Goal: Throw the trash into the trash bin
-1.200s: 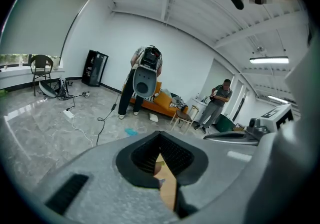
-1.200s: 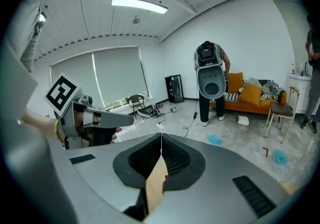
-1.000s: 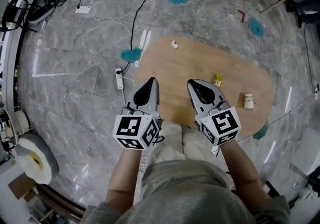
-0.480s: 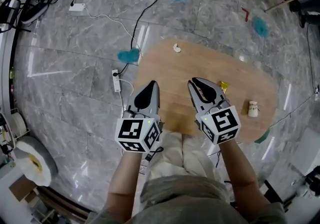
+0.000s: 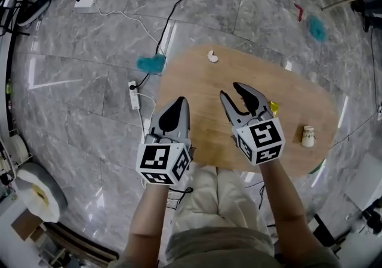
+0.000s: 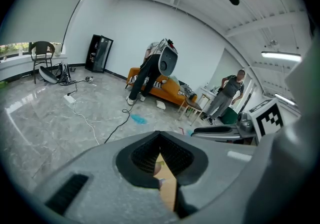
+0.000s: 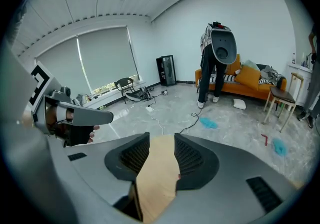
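**Two hand-held tools over a wooden table bearing loose trash**

1. The left tool (image 5: 180, 103) has its jaws together with the tips meeting, and nothing is caught between them. It is held over the near left edge of the table (image 5: 200, 85).
2. The right tool (image 5: 230, 90) has its jaws apart, having just been opening. Only bare table wood shows in the gap, so nothing is gripped. It is held over the near middle of the table, beside the left tool but not touching it.
3. The table has a rounded wooden top and stands on a grey marbled floor (image 5: 83, 117).
4. A crumpled white scrap (image 5: 212, 56) lies at the far edge of the table, well apart from both tools.
5. A yellow wrapper (image 5: 274, 106) lies on the table just to the right of the right tool and is partly hidden behind it.
6. A small white container (image 5: 308, 136) sits on the table near its right edge, apart from the wrapper.
7. There are teal patches (image 5: 150, 64) on the floor. One lies by the table's far left corner and two lie further off.
8. A white power strip (image 5: 133, 94) lies on the floor to the left of the table.
9. In the background, seen from the left gripper view, are an orange sofa (image 6: 169, 88) and a person (image 6: 152, 71) bent over in front of it. A second person (image 6: 231, 88) stands further to the right.
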